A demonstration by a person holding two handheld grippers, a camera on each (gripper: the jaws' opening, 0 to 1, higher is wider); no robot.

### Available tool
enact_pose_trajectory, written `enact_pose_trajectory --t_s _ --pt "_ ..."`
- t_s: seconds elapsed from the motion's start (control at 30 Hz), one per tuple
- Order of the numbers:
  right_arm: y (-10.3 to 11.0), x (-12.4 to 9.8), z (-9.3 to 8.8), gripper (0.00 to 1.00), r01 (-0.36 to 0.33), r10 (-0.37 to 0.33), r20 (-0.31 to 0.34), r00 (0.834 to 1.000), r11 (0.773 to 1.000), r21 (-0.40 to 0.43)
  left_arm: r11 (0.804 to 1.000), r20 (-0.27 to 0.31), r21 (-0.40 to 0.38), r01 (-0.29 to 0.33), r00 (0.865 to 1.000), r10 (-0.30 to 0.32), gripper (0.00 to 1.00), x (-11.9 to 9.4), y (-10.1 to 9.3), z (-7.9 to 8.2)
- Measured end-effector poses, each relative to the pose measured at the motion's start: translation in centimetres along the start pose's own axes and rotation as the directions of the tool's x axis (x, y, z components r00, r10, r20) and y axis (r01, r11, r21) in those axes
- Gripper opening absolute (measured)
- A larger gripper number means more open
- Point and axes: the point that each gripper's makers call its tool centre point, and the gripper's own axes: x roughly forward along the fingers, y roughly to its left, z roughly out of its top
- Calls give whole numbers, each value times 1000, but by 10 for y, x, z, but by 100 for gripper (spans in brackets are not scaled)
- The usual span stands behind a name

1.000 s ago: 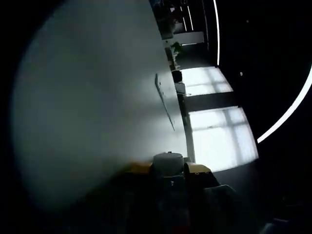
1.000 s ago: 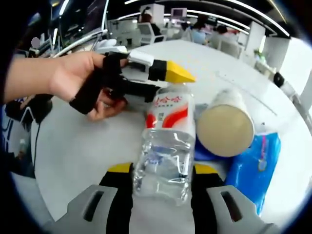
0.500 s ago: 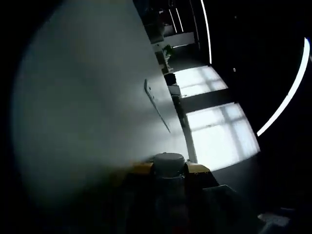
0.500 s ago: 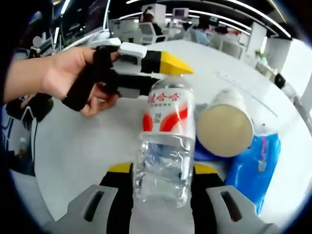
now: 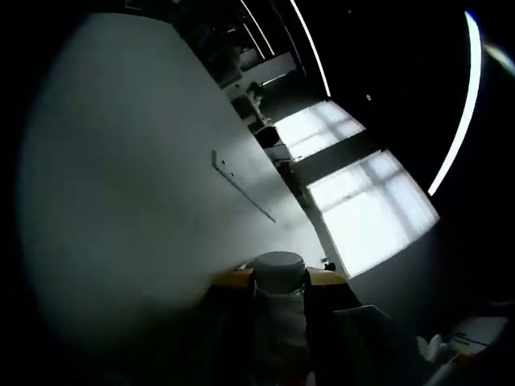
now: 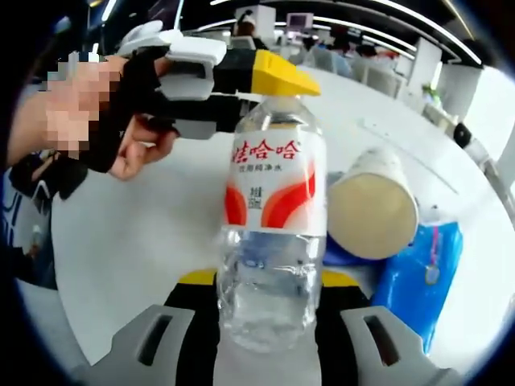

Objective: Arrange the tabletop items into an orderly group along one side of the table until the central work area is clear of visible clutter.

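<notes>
The water bottle (image 6: 269,241) is held at both ends: the right gripper (image 6: 265,301) has its jaws closed against the clear lower body, and the left gripper (image 6: 257,80), in the person's hand (image 6: 105,121), pinches the neck just under the white cap (image 5: 278,265). That two-point hold probably keeps it steady for carrying to the side. It sits above the white desk (image 6: 137,233), just beside a tipped paper cup (image 6: 372,211) resting on a blue packet (image 6: 422,277), both yet to be tidied.
</notes>
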Motion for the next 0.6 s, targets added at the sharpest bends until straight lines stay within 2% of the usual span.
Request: enact_pose_trajectory --t_s 0.23,0.4,0.6 --pt "0 -1 -1 43 -2 2 28 1000 1000 1 991 2 130 20 1000 -20 21 -3 -14 2" --pt "1 -2 -2 43 -4 4 60 998 1000 -1 972 -7 230 39 999 -39 21 -5 -29 -1" --pt "1 -2 -2 44 -10 10 106 994 1000 -3 934 -45 353 62 998 -49 21 -10 -44 -7"
